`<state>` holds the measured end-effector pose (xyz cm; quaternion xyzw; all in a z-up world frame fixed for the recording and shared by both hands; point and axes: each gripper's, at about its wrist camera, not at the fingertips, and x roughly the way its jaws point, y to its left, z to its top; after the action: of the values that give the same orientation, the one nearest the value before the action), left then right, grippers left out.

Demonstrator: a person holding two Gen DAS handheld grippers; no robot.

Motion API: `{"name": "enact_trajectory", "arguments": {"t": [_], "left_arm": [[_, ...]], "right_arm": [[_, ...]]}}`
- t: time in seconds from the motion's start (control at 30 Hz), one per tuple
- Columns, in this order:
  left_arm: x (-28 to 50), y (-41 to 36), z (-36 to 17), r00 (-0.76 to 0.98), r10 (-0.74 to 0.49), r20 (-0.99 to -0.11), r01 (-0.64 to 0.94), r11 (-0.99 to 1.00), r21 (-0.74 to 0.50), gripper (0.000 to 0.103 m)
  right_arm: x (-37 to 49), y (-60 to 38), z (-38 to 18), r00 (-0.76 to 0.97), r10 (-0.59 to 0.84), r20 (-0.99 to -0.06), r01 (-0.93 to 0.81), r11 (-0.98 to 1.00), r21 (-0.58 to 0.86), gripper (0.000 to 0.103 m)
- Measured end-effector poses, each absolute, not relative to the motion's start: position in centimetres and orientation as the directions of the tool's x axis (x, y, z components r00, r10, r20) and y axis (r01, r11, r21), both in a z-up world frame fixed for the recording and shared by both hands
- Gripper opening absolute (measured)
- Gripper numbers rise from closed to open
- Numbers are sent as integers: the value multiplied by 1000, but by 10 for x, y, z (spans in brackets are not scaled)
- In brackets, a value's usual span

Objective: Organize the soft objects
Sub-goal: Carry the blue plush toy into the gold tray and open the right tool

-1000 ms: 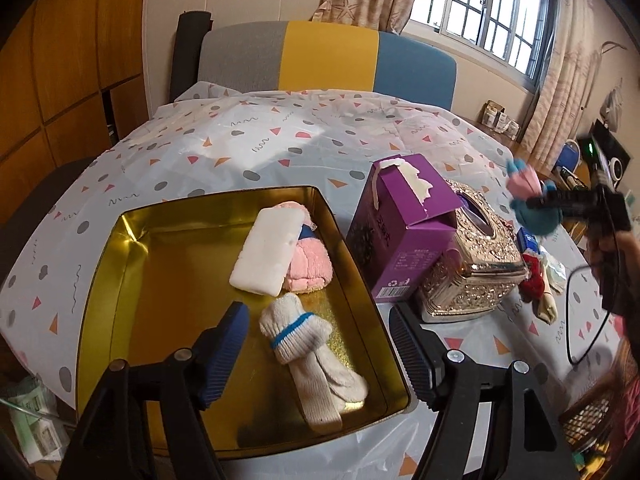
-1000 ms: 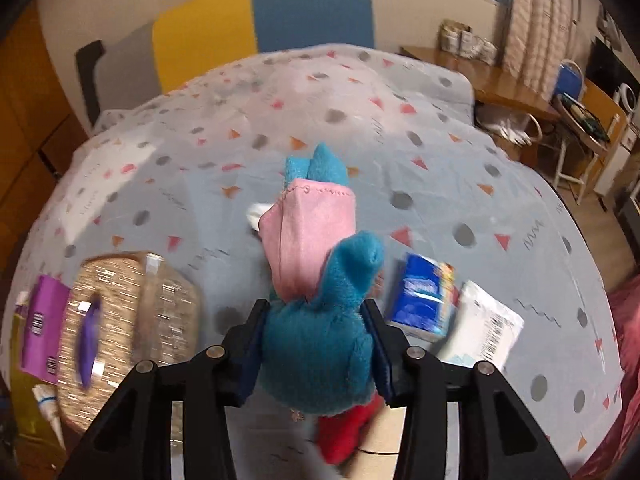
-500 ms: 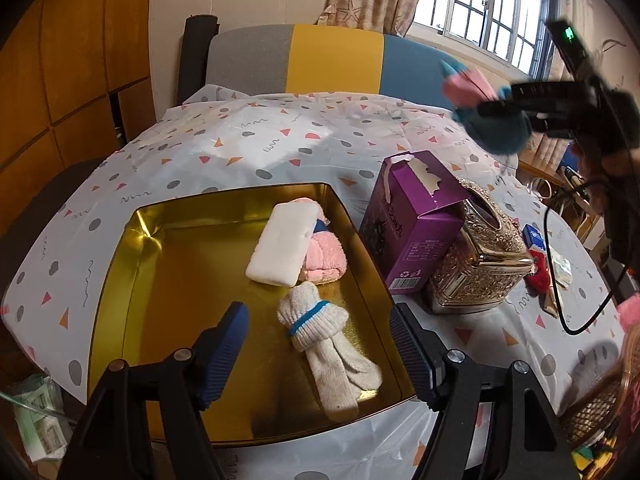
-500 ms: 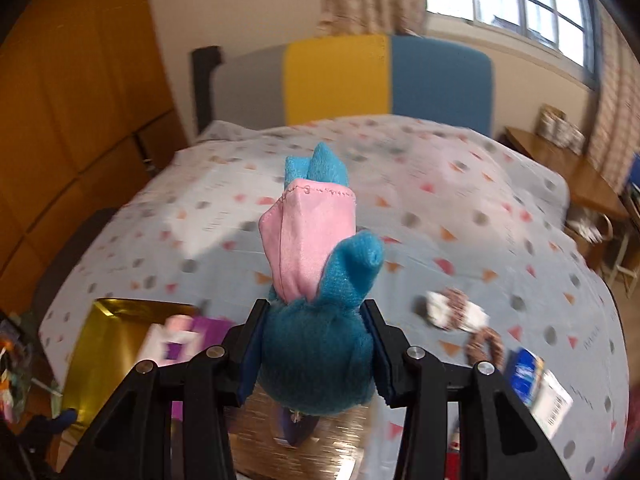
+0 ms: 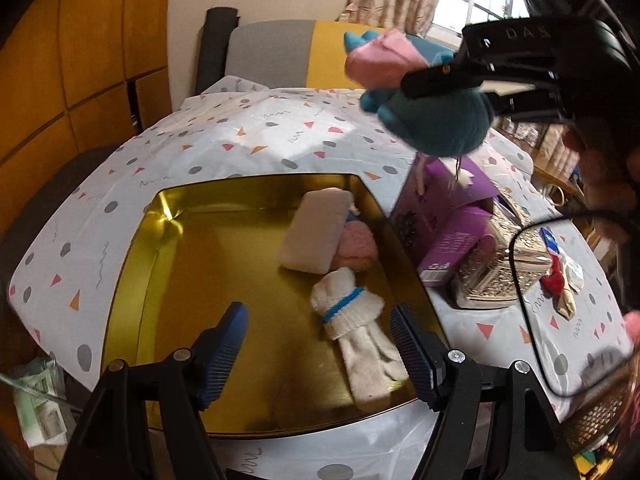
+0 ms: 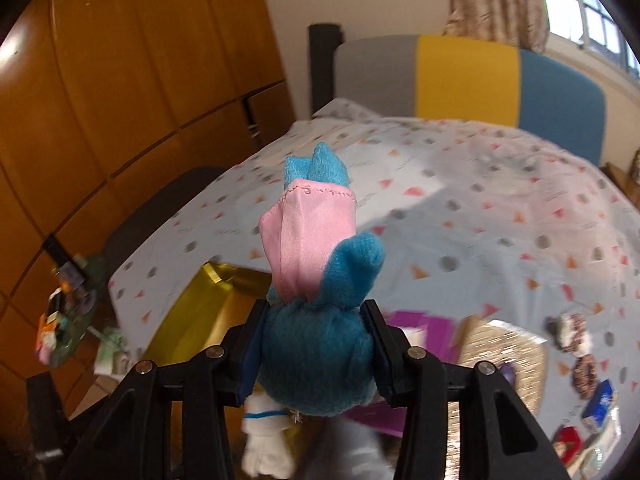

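A: What does the right claw [image 6: 312, 344] carry?
B: A blue plush toy [image 6: 316, 356] in a pink cloth, squeezed between both pads.
A: And around the toy?
B: A gold tray [image 6: 200, 308] lies left of it; a purple box [image 6: 416, 328] and glittery box [image 6: 500, 356] lie to its right.

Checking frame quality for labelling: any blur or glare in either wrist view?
Right wrist: background motion-smeared, gold tray and purple box soft; the gripped blue plush stays sharp. Left wrist: mostly crisp, glare on the gold tray's far corner, window blown out.
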<state>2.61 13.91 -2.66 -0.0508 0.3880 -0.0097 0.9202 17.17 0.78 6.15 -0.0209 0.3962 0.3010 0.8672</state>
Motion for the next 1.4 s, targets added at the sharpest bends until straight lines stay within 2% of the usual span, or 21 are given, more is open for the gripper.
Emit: {"name": "enact_trajectory", "arguments": {"t": [0.43,0.57,0.6,0.77,0.93,1.4], "left_arm": [[13,213,-45,672,83,-736,-242,964,-112,75],[13,215,-44,677,94,-730,-247,963,-105,75],[14,215,-44,676,94,-731,-246,964,-104,75],[15,212,-43,679,93,-728,-236,967,-96,75],[13,211,-41,682,93,-726,-235,967,-97,75],[10,196,-33,698,88,-711,-202,976,-78,77]], "right_arm": [[177,77,-23,265,557,-787,-482,783,392,48],[186,91,-42,226,559,-798,-436,790,431,52],[186,95,-45,224,558,-799,-433,791,431,56],[192,103,-54,240,531,-813,-410,815,411,57],[187,97,-48,269,534,-802,-420,814,401,66],[147,64,-8,440,504,-743,-467,835,290,67]]}}
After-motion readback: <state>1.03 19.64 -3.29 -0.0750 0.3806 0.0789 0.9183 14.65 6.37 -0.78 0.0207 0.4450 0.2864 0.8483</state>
